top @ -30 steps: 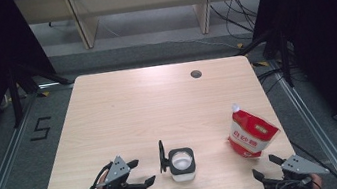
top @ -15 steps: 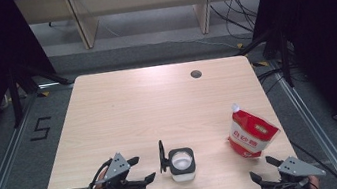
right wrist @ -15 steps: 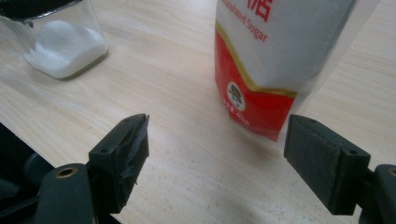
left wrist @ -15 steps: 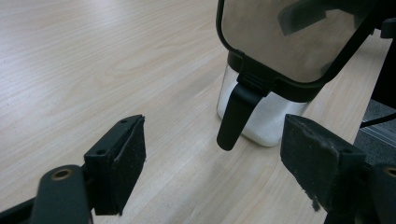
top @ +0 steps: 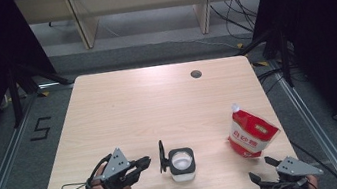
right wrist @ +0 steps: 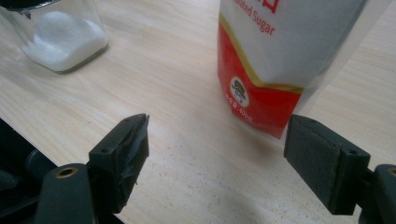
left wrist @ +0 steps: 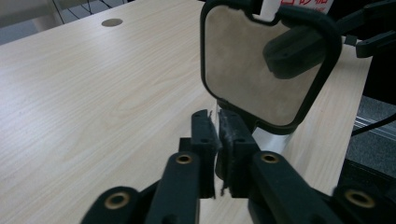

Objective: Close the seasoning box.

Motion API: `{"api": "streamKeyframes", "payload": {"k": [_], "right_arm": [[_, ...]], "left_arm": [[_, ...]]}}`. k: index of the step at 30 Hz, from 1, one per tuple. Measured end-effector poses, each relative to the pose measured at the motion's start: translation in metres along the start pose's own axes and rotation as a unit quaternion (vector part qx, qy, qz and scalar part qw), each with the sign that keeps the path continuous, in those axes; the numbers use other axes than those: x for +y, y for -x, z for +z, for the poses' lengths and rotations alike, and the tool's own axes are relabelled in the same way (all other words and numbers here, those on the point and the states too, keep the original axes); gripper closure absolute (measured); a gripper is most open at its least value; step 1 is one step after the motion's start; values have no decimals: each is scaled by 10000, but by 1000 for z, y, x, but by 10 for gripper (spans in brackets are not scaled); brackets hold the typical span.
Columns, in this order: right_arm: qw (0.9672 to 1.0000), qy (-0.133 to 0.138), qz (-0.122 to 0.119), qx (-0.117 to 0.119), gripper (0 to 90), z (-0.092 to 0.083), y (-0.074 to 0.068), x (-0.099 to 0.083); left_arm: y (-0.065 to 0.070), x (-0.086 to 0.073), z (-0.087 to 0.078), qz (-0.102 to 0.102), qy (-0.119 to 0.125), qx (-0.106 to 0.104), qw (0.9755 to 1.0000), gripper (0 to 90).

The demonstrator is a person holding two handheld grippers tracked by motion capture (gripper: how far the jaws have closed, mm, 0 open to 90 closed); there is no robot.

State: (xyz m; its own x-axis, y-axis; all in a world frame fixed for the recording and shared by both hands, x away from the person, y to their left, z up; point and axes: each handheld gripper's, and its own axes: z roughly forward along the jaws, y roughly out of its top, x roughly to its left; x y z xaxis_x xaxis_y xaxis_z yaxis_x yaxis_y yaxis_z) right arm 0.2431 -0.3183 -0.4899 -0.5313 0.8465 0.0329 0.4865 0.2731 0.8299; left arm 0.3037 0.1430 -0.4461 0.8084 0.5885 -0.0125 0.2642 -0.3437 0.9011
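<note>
At table's near edge: left gripper [top: 139,165] just snapped shut on nothing, tips just beside jar [top: 182,163] w/ flipped-up lid [top: 162,155]. Right gripper [top: 264,181] spread wide, near sugar pouch [top: 251,135], not touching.

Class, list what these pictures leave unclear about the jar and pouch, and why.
Left gripper view: the square glass jar is mostly hidden behind its raised black-rimmed lid and the shut left claw.
Right gripper view: the red and white plastic sugar pouch is cut off by the top edge.
High view: the pouch's print is too small to read.
</note>
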Motion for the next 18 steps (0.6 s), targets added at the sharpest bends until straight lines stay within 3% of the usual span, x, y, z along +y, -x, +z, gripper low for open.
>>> {"api": "streamKeyframes", "payload": {"k": [3,4,6,8,9,10,14,15,16,18], "right_arm": [[10000,-59,47,-61,233,-1,-3,0],[9999,-18,-71,-76,233,-1,-1,1],[10000,-6,-5,8,233,-1,-1,1],[10000,28,-33,-63,235,-1,-2,1],[9999,-63,151,-42,236,-3,-6,1],[10000,22,-84,-17,236,-2,-2,2],[9999,64,-153,5,240,-1,-4,3],[9996,102,-243,-89,240,-2,-3,3],[9999,64,-153,-1,240,-1,-4,3],[9998,53,-193,-15,240,0,-3,2]], "left_arm": [[4,5,0,88,15,-8,10000,890],[5,7,1,133,39,-46,9999,891],[9,11,2,108,32,-73,9999,892],[11,14,3,228,33,-78,9997,892],[12,15,4,209,50,-81,9997,892],[12,16,5,246,55,-99,9996,892],[14,21,6,262,53,-135,9996,892],[13,23,6,379,57,-158,9991,892],[14,24,7,340,95,-177,9992,892],[14,27,7,390,41,-164,9991,892]]}}
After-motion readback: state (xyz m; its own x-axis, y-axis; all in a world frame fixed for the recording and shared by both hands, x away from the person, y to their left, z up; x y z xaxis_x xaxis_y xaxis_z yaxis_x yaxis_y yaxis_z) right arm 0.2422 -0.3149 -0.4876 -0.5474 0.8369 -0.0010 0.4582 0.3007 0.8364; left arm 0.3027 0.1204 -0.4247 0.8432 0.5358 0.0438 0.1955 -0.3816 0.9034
